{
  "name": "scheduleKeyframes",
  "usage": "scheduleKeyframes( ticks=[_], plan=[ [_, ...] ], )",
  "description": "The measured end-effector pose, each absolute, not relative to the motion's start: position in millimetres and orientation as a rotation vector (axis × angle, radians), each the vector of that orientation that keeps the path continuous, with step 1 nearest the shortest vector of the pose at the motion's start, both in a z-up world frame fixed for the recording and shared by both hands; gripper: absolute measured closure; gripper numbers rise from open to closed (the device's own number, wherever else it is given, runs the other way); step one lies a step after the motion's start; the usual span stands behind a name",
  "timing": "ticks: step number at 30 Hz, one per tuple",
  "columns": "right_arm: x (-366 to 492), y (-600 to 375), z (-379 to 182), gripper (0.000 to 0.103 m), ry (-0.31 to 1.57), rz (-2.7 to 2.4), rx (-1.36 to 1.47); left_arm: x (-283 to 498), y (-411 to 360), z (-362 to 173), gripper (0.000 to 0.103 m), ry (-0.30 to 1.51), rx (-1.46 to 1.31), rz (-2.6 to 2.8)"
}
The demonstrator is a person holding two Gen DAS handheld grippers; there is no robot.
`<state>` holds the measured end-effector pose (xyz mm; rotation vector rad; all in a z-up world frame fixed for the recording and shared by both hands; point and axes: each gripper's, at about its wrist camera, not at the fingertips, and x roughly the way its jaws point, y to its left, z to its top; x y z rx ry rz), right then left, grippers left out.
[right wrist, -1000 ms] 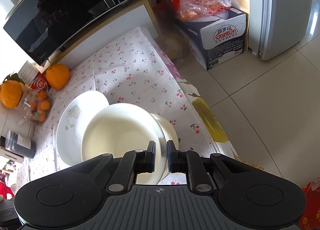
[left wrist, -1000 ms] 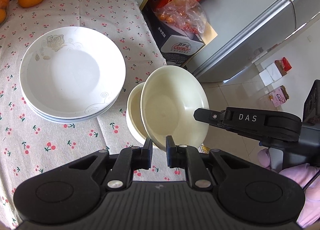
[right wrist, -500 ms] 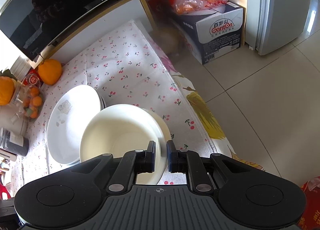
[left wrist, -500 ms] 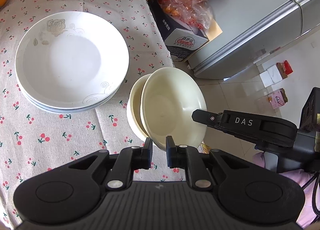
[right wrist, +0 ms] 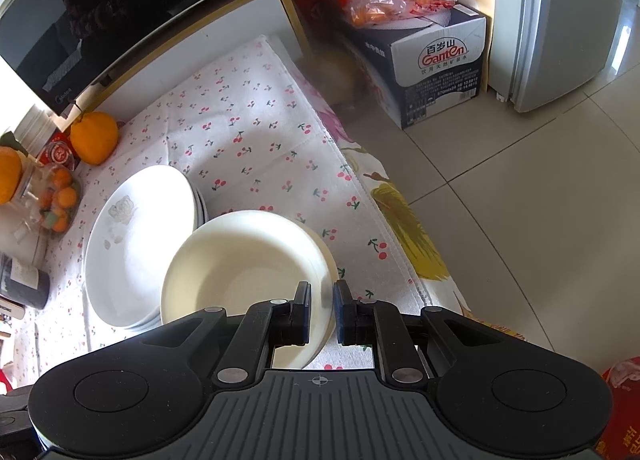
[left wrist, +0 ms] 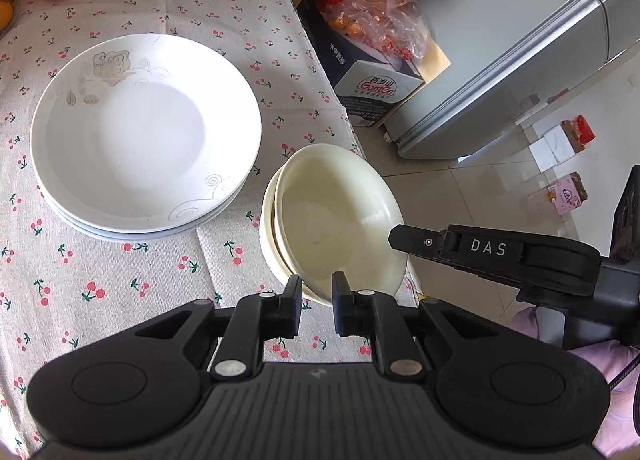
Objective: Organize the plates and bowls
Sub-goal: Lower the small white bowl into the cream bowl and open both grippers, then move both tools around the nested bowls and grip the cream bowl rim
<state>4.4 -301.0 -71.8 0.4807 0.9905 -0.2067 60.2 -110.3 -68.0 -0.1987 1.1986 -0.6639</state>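
A cream bowl [left wrist: 336, 216] hangs tilted over a second cream bowl [left wrist: 267, 236] that stands near the table's right edge. My left gripper [left wrist: 316, 296] is shut on the upper bowl's near rim. In the left wrist view my right gripper [left wrist: 396, 238] reaches in from the right onto the same bowl's right rim. The right wrist view has the cream bowl [right wrist: 240, 260] with its rim pinched in my shut right gripper [right wrist: 322, 308]. A stack of white plates [left wrist: 144, 132] with a pale rose print lies to the left; it is beside the bowls as the stack of white plates [right wrist: 136, 240].
A cherry-print tablecloth [left wrist: 100, 280] covers the table, whose right edge drops to tiled floor [right wrist: 520, 200]. Oranges [right wrist: 94, 136] and a microwave [right wrist: 120, 8] sit at the back. A Ganten carton [right wrist: 440, 72] with a bag of fruit and a fridge [left wrist: 540, 72] stand on the floor.
Both grippers keep their hold on the upper cream bowl. It sits slightly lower against the bowl beneath; otherwise the views have only shifted a little.
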Motion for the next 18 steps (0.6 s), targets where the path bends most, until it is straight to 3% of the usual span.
scheduleKeyframes(
  ticks=[8, 14, 18],
  plan=[
    [4.5, -301.8, -71.8, 0.088, 0.987, -0.208, 0.471, 57.9, -112.7, -67.3, 0.087, 1.179, -0.151, -0.657],
    [5.0, -302.1, -71.5, 0.088, 0.985, -0.202, 0.466, 54.0, -114.3, -62.6, 0.079, 1.135, -0.091, -0.664],
    [4.4, -300.5, -70.0, 0.079, 0.976, -0.195, 0.456, 50.9, -116.3, -60.0, 0.061, 1.111, -0.052, -0.685]
  ],
)
